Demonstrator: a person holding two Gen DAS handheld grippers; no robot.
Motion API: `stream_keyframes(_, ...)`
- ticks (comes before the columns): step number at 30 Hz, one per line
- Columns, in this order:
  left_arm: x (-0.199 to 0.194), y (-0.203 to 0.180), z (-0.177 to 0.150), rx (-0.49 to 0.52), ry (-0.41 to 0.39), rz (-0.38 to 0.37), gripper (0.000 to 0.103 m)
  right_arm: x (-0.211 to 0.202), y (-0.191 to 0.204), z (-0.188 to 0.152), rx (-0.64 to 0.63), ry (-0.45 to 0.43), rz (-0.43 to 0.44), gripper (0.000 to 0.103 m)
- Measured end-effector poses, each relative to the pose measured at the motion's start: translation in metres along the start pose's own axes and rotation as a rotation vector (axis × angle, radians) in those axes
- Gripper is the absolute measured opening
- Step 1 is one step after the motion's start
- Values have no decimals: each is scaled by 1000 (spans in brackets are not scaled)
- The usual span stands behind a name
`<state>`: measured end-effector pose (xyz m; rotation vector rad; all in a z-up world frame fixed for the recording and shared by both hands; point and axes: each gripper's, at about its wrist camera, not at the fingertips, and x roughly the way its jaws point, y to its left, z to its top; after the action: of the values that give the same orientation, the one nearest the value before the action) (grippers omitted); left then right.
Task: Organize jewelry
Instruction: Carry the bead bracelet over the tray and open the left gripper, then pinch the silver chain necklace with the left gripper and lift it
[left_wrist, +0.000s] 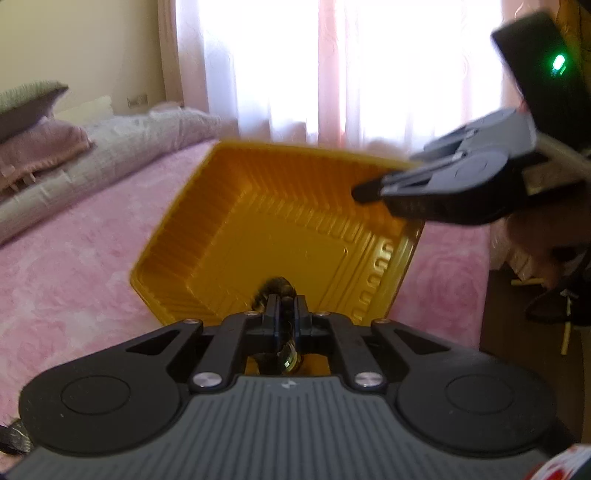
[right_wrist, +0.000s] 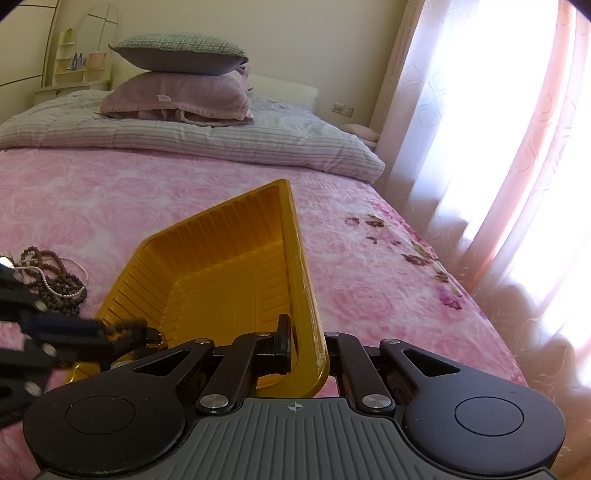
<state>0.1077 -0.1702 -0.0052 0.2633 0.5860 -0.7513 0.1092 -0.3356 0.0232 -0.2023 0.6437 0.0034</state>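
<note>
Tray (right_wrist: 221, 258) on bed cover (right_wrist: 369, 280), tilted, its right wall between the right gripper's (right_wrist: 306, 343) fingers. Left gripper (left_wrist: 286, 306) at the tray's near-left rim, beaded piece (left_wrist: 277, 288) between its fingers. Bead pile (right_wrist: 55, 280) on the cover left of the tray. Pillows (right_wrist: 177, 92) stacked at the far end.

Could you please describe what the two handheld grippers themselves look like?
Both, the left gripper and the right gripper, have black linkage fingers with silver rivets, round black pivot housings and a ribbed grey body. The right one carries a black module with a green light.
</note>
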Motion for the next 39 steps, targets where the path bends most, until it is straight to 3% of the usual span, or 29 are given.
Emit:
stream_keyframes(6,14,6,-9,-28,46,-26,7,0,0,0,2,1,0,6)
stream_keyframes(10,12,15,-14,-62,42,-27,19,0,0,0,3,1,0,6)
stream_keyframes(15,-6,24,-21,-105,27,0,20,0,0,0,3,1,0,6)
stream_keyframes(20,-27,45,-38,-161,24,102,20,0,0,0,2,3,-2,6)
stream_keyframes(28,-56,101,-85,-248,85,407,22,1,-1,1,0,4,-4,6)
stream_keyframes(32,-64,132,-103,-291,121,520,22,1,-1,1,-4,5,-7,6)
stream_keyframes(36,-64,153,-111,-306,143,574,22,1,0,1,-7,6,-11,6)
stream_keyframes(39,-62,162,-114,-335,145,562,22,2,0,1,-9,9,-13,6)
